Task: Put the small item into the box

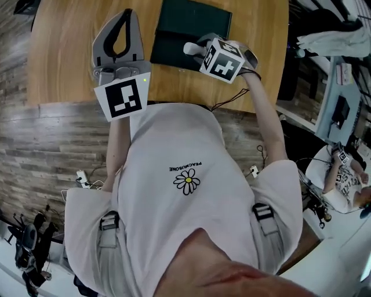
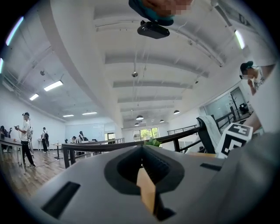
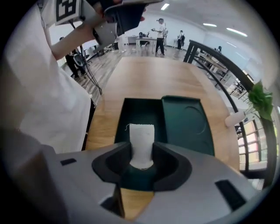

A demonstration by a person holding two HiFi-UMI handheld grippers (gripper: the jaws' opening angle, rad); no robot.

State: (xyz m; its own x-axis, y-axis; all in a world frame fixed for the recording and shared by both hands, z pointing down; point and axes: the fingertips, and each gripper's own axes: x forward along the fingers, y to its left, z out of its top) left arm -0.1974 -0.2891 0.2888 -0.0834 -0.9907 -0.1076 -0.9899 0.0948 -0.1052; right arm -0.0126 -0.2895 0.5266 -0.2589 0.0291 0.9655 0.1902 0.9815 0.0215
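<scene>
In the right gripper view my right gripper (image 3: pixel 141 151) points down, shut on a small white fabric-like item (image 3: pixel 141 133) that sticks out past the jaws. Right below it lies the open dark green box (image 3: pixel 131 111), its lid (image 3: pixel 186 120) lying flat to the right on the wooden table (image 3: pixel 148 74). The head view shows this gripper (image 1: pixel 200 49) over the near edge of the box (image 1: pixel 188 26). My left gripper (image 1: pixel 125 13) is held up at the left, away from the box, with its jaws together and nothing between them. In its own view the left gripper (image 2: pixel 142 148) faces the ceiling.
A white cylinder (image 3: pixel 236 117) lies at the table's right edge near a black railing (image 3: pixel 205 54) and a plant (image 3: pixel 261 98). People stand far across the room (image 3: pixel 159 28). Cables (image 1: pixel 87 177) lie on the wood floor, and a seated person (image 1: pixel 348 174) is at the right.
</scene>
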